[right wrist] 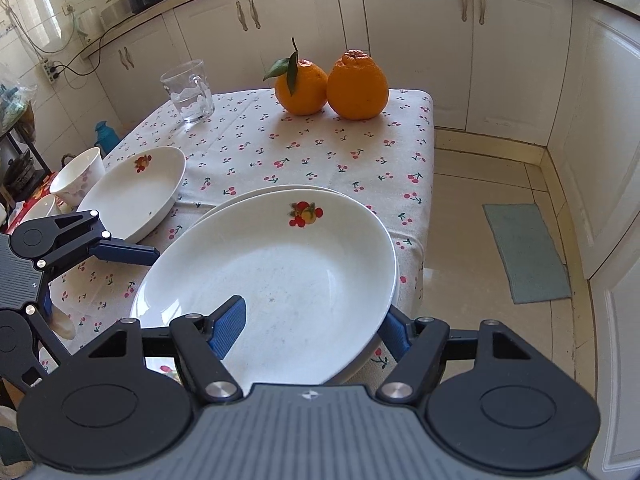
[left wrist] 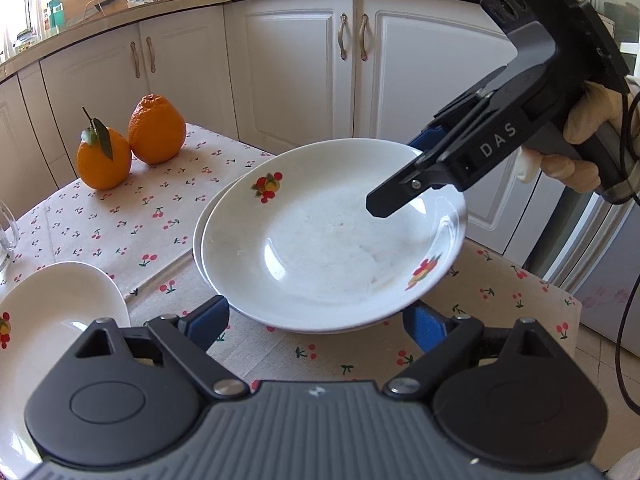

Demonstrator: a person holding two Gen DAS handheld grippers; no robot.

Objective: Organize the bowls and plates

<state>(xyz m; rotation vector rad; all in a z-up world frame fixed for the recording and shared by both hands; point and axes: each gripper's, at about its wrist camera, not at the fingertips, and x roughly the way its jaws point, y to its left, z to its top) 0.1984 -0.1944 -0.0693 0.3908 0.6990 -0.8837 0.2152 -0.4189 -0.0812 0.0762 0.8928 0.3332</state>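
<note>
Two white plates with fruit prints lie stacked on the cherry-print tablecloth (left wrist: 168,208). The top plate (left wrist: 320,240) (right wrist: 288,272) is tilted, its right side raised off the lower plate (left wrist: 199,236) (right wrist: 224,206). My right gripper (left wrist: 394,174) (right wrist: 312,330) is shut on the top plate's rim, one finger inside the dish and one under it. My left gripper (left wrist: 318,322) (right wrist: 100,284) stands open at the stack's near edge, holding nothing. A third plate (left wrist: 52,308) (right wrist: 132,192) lies to the left.
Two oranges (left wrist: 132,140) (right wrist: 332,84) sit at the table's far end, and a glass mug (right wrist: 188,92) stands beside them. Two small bowls (right wrist: 78,176) are past the third plate. The table edge (right wrist: 424,208) drops to the floor on the right. White cabinets (left wrist: 300,68) stand behind.
</note>
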